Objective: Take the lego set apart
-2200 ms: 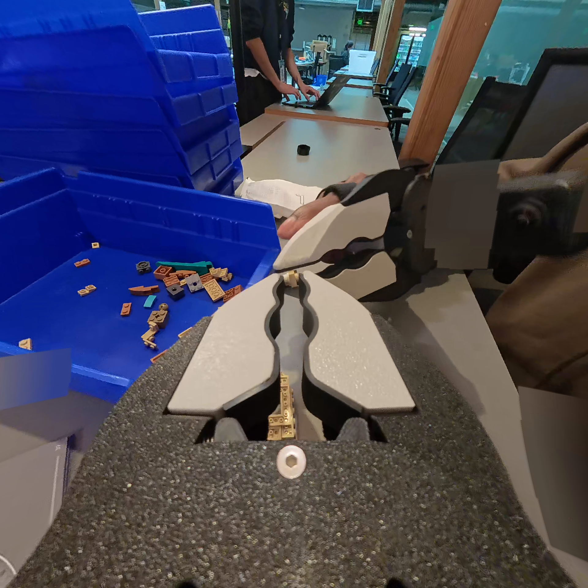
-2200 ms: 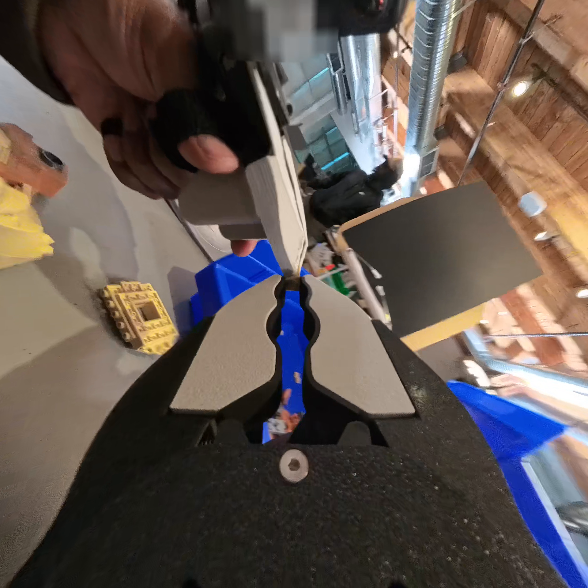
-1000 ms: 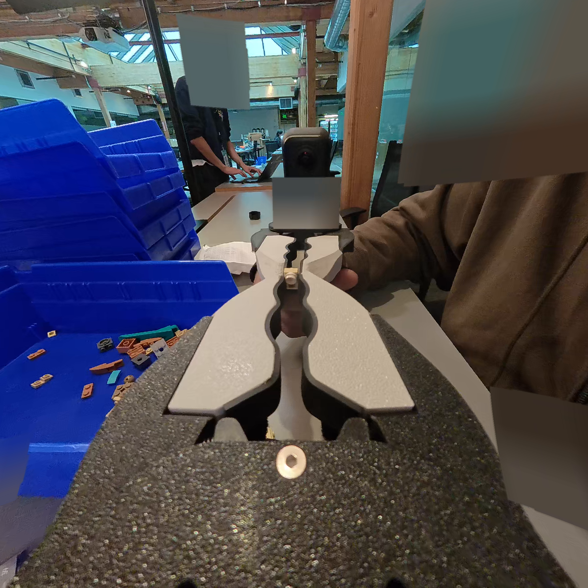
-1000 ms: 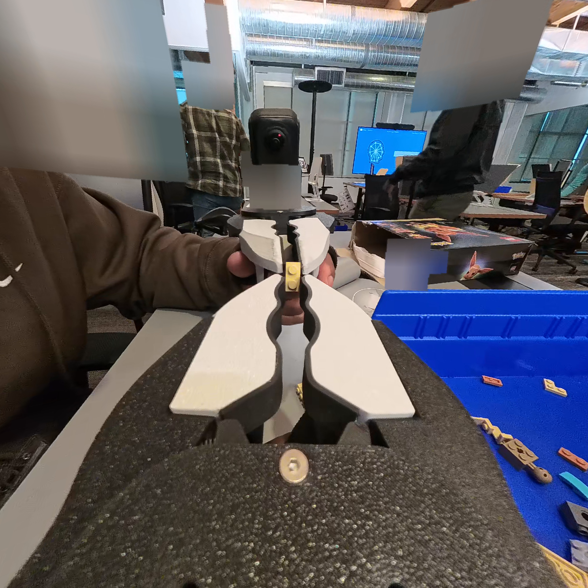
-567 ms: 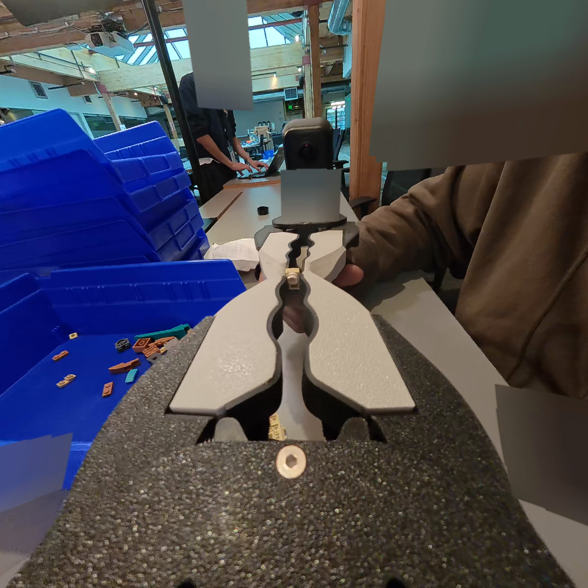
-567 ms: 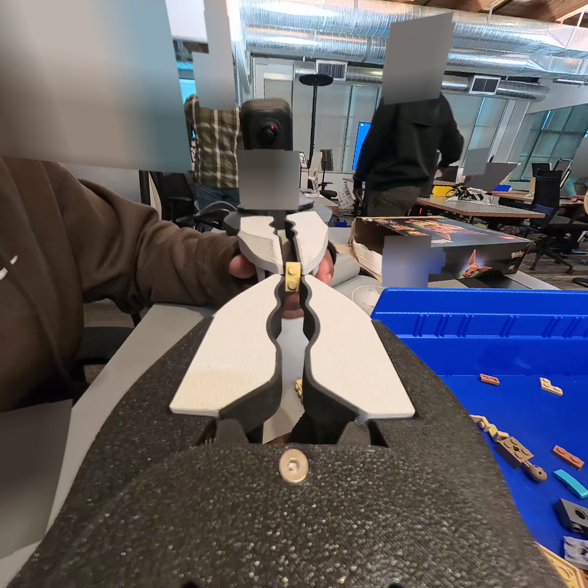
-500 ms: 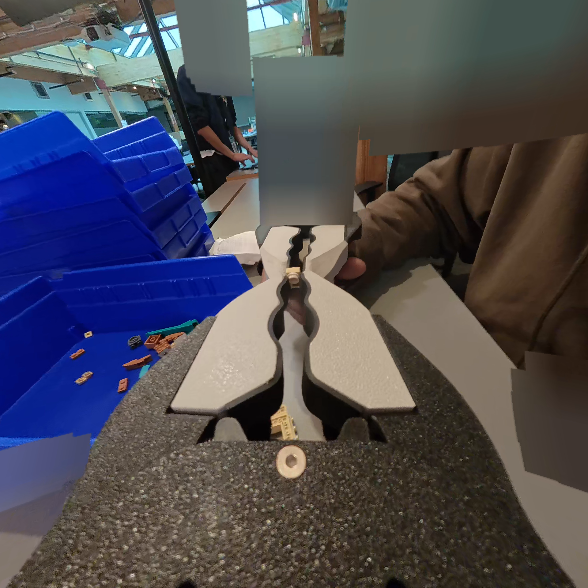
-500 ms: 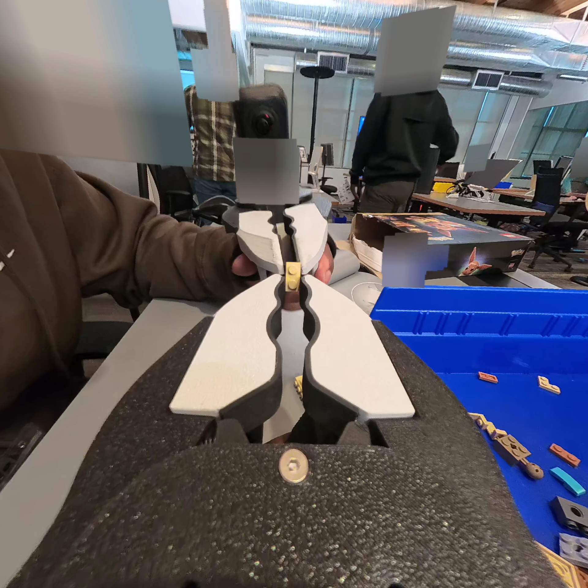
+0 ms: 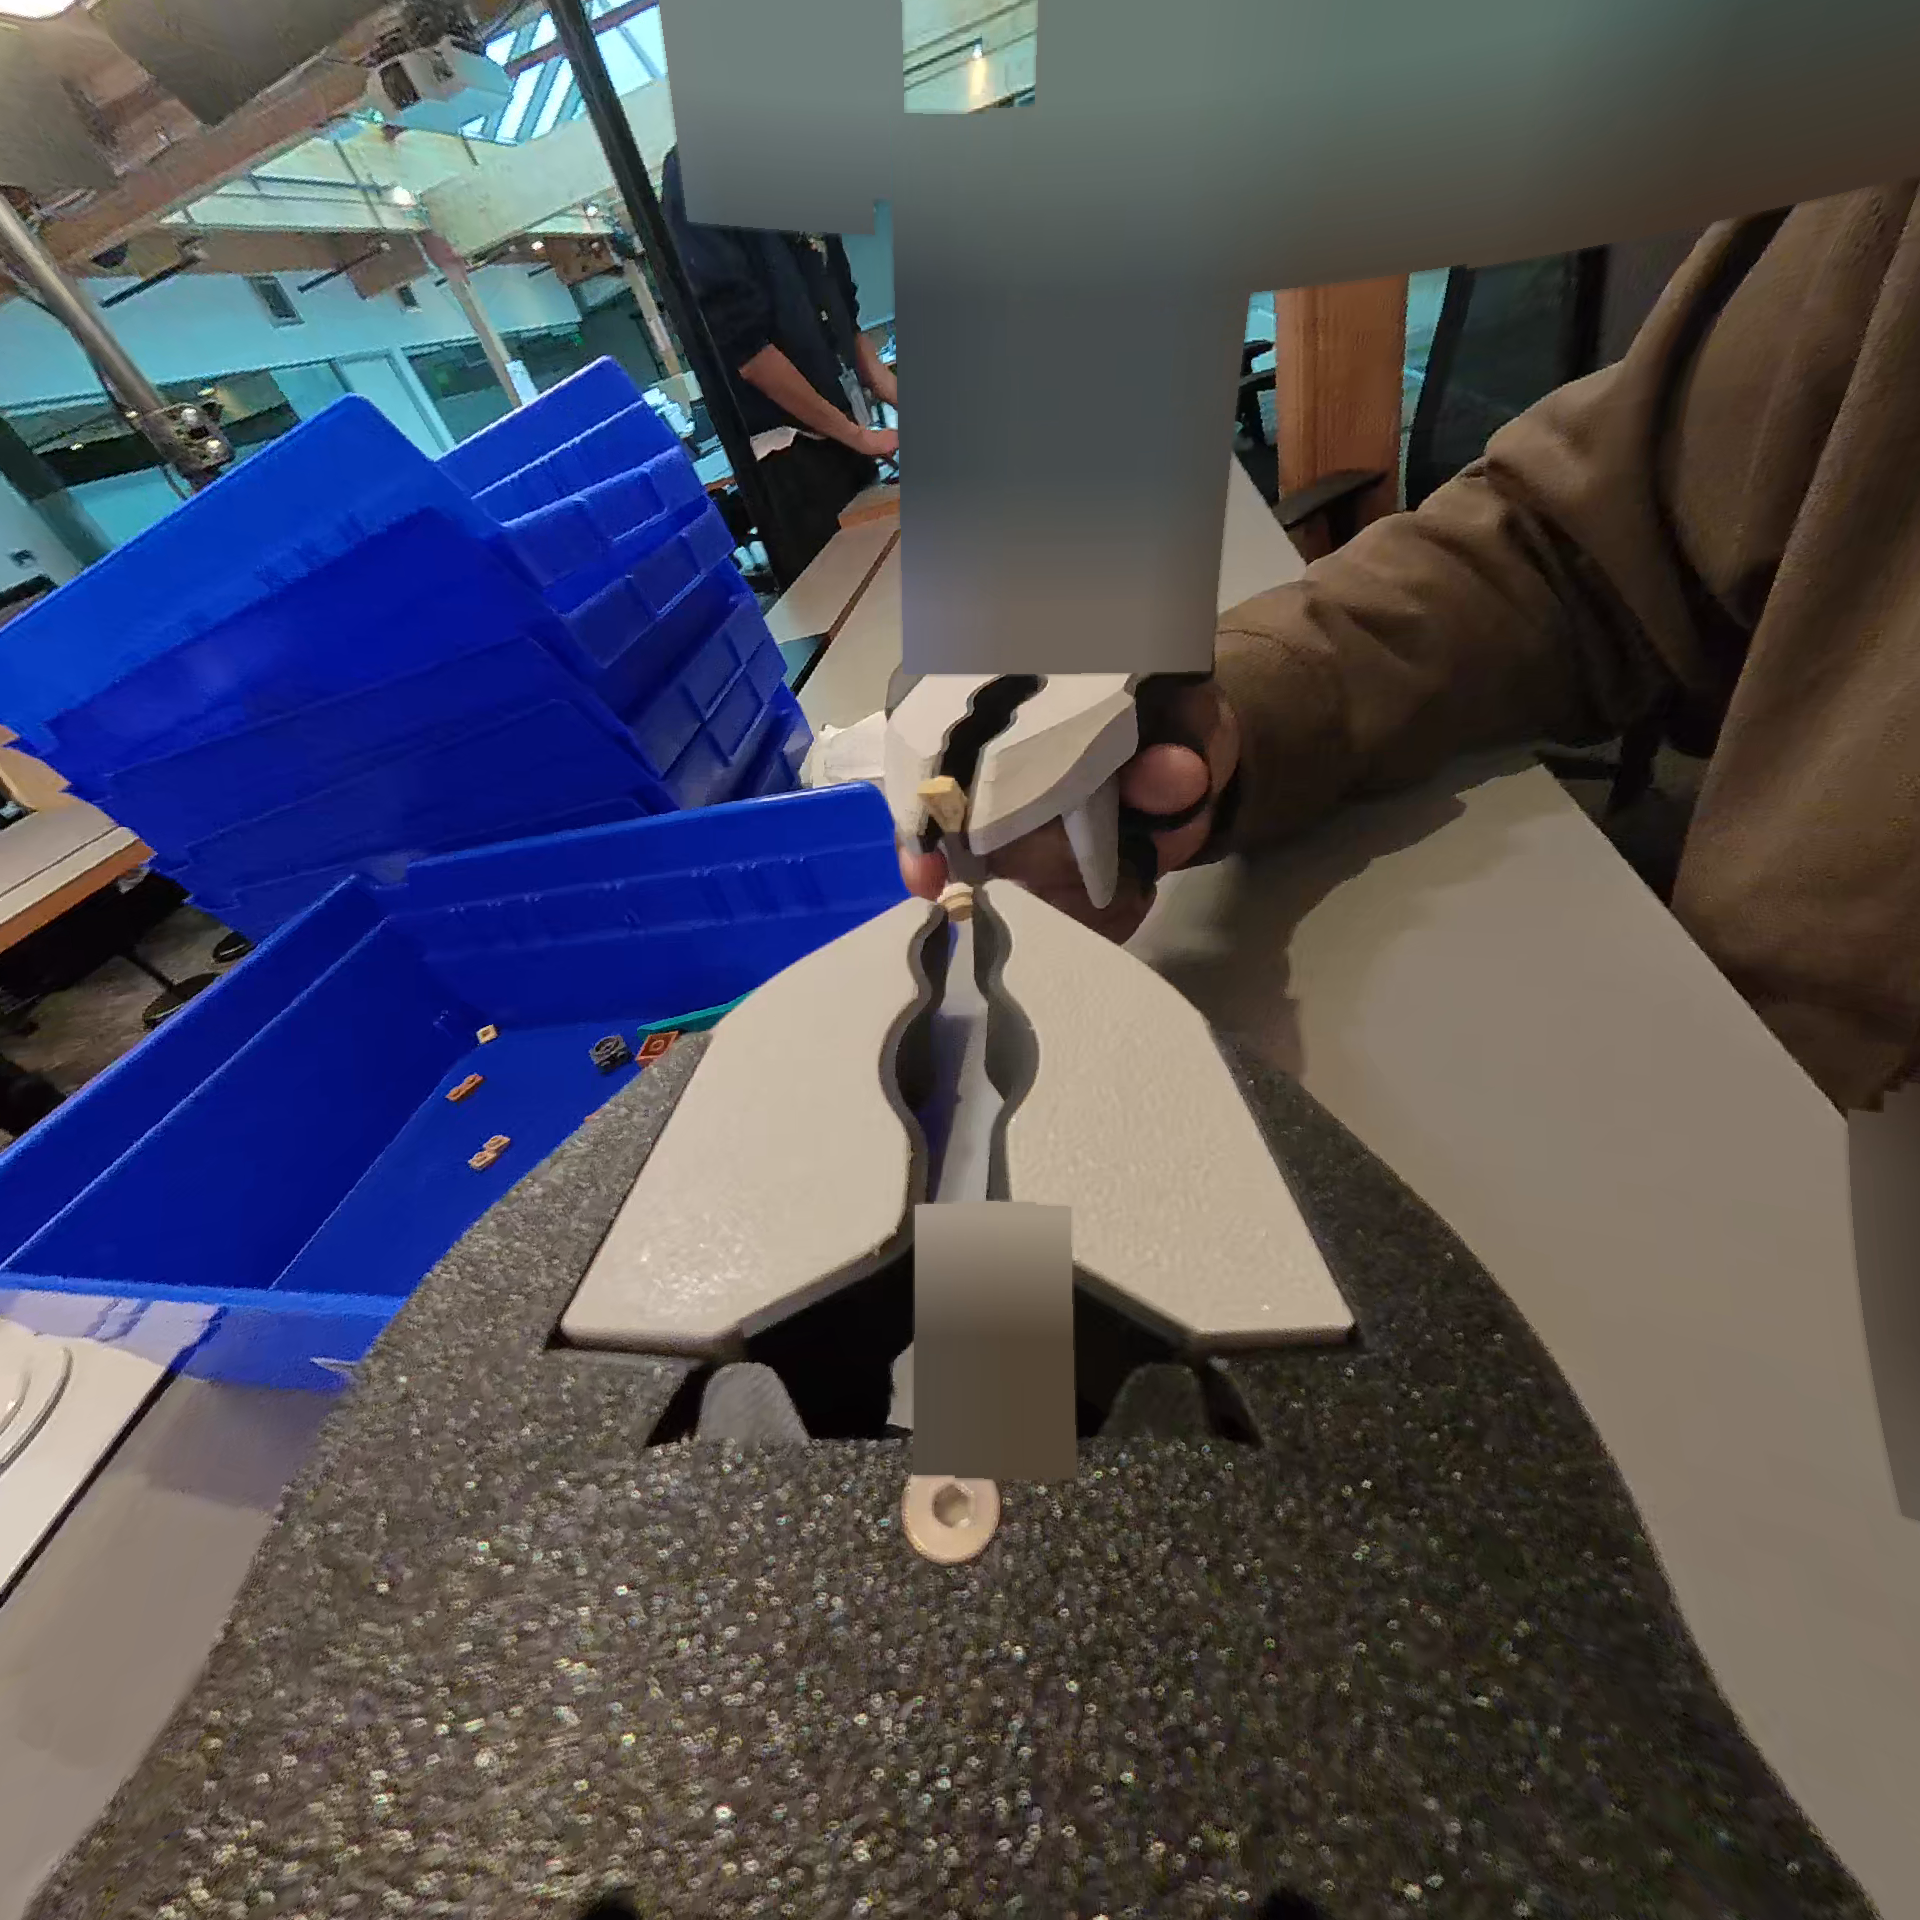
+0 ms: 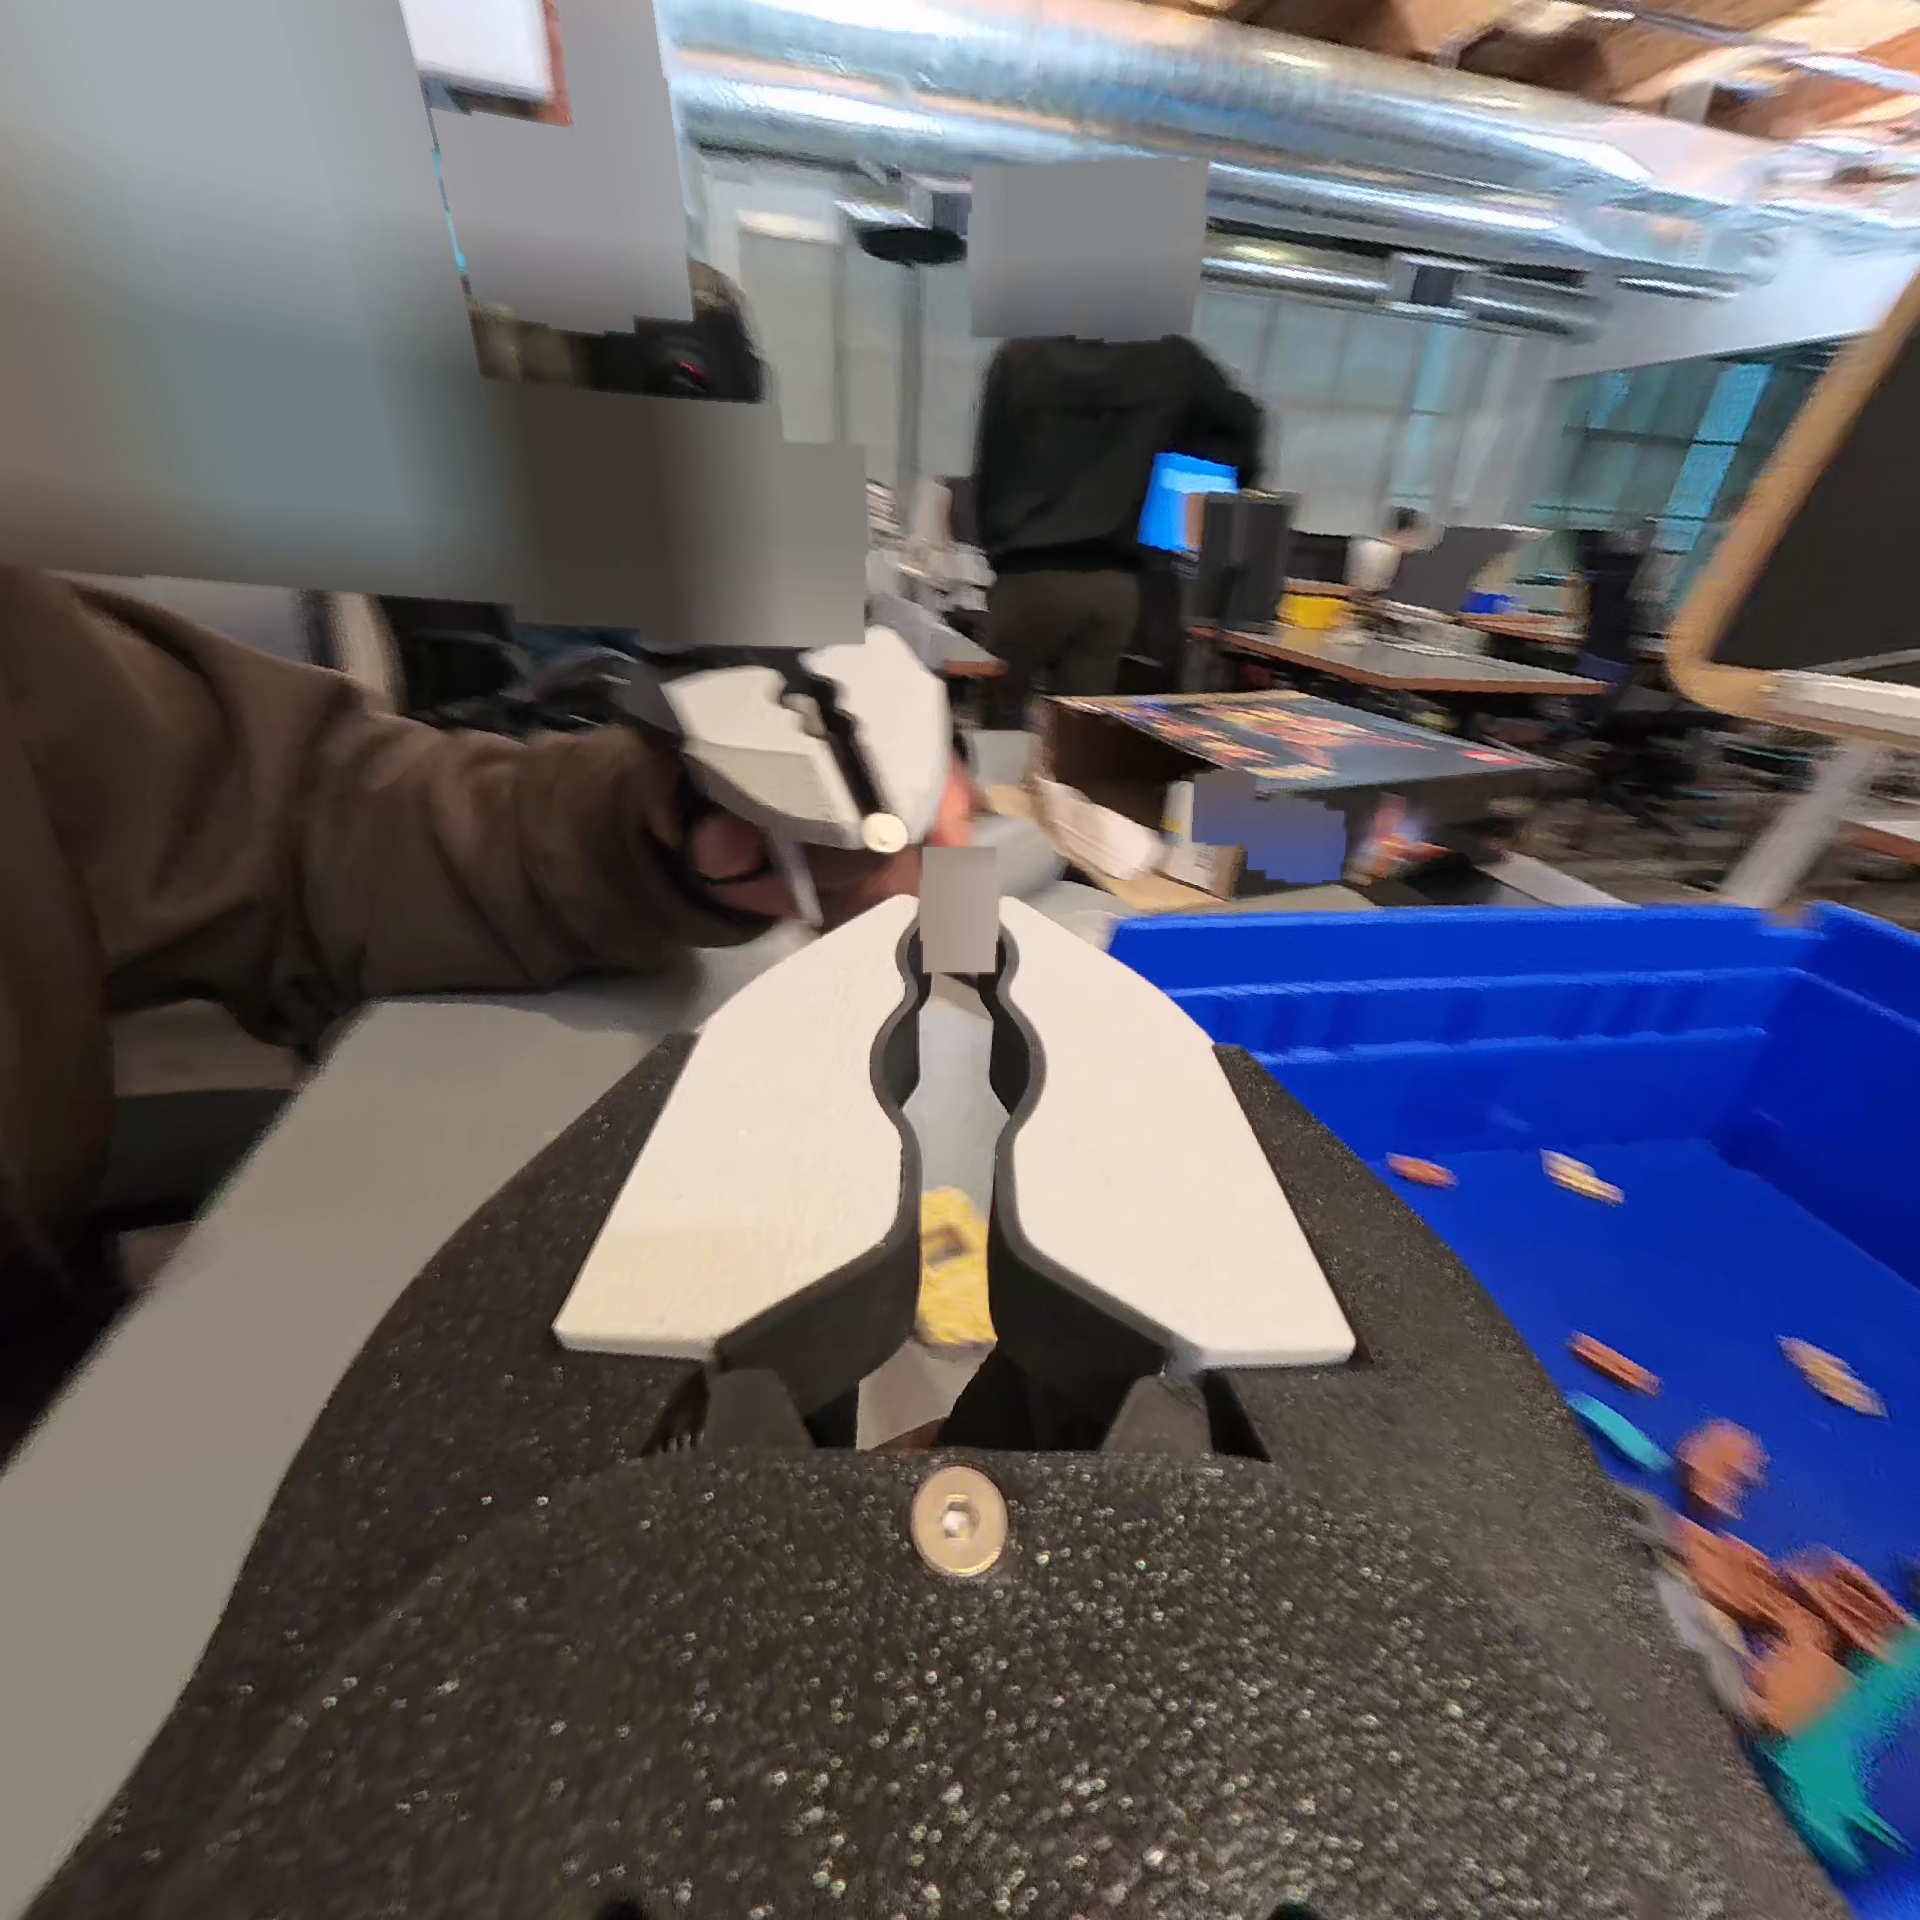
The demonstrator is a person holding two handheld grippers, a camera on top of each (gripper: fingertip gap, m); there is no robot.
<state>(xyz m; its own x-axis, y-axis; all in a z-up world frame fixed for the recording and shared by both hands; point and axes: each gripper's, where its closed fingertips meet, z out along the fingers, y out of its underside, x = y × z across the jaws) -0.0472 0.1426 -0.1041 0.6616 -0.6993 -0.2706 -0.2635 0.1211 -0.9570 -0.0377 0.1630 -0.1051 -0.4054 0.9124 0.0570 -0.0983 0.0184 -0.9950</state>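
Note:
My left gripper (image 9: pixel 961 902) is shut on a small round tan piece (image 9: pixel 958 900) at its very tips. It also shows in the right wrist view (image 10: pixel 883 831), with the round piece at its tip. My right gripper (image 9: pixel 940 826) faces it just above, tilted, and pinches a small tan plate (image 9: pixel 941 798). The two pieces stand a little apart. In the right wrist view a blurred patch hides the right gripper's (image 10: pixel 958 940) tips. Both are held in the air beside an open blue bin (image 9: pixel 623 883).
The blue bin holds several loose small bricks (image 9: pixel 613 1051) and also shows in the right wrist view (image 10: pixel 1558 997). Stacked blue bins (image 9: pixel 416 623) stand behind it. A yellow brick build (image 10: pixel 951 1278) lies on the grey table (image 9: pixel 1455 1143). A printed cardboard box (image 10: pixel 1299 748) lies farther back. Less than 4 cm separates the two grippers' tips.
The two grippers stood tip to tip with their tan pieces together. Now they have drawn apart and tilted, each still gripping its own piece, and both views have swung toward the bin.

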